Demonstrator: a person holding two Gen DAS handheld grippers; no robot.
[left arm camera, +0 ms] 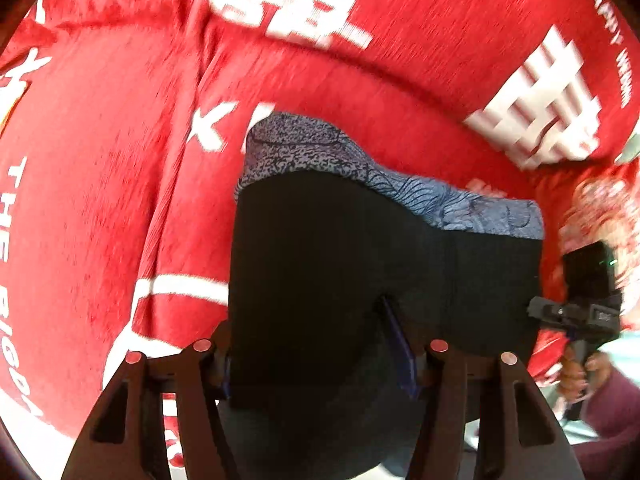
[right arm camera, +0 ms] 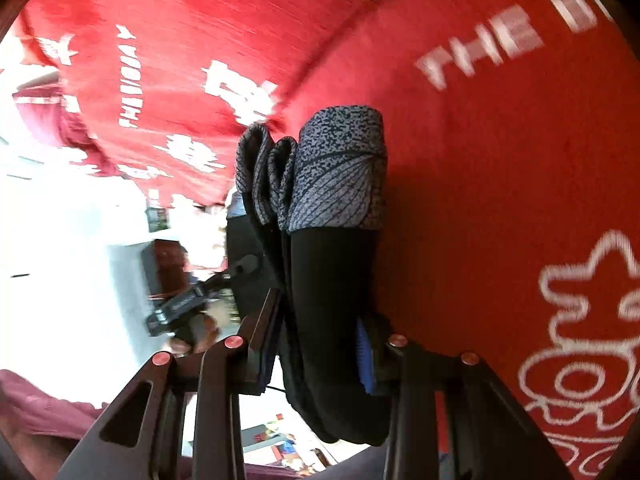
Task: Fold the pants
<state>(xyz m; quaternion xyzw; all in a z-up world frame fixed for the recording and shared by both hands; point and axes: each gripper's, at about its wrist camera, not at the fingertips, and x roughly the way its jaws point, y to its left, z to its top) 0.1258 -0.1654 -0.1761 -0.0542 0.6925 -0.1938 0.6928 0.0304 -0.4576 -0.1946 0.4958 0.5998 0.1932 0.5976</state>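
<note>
The pants (left arm camera: 340,264) are black with a grey-blue patterned waistband (left arm camera: 360,160). They hang lifted above the red cloth. My left gripper (left arm camera: 320,364) is shut on the black fabric, which fills the space between its fingers. My right gripper (right arm camera: 320,360) is shut on the pants (right arm camera: 332,292) too, with several folded layers and the patterned waistband (right arm camera: 336,172) sticking out past the fingertips. The right gripper (left arm camera: 576,312) also shows at the right of the left wrist view, at the pants' edge.
A red cloth with white lettering (left arm camera: 100,200) covers the surface under both grippers; it also fills the right wrist view (right arm camera: 500,180). The person's hand (left arm camera: 576,372) and maroon sleeve (left arm camera: 616,408) show at the right. A bright room lies at the left (right arm camera: 60,240).
</note>
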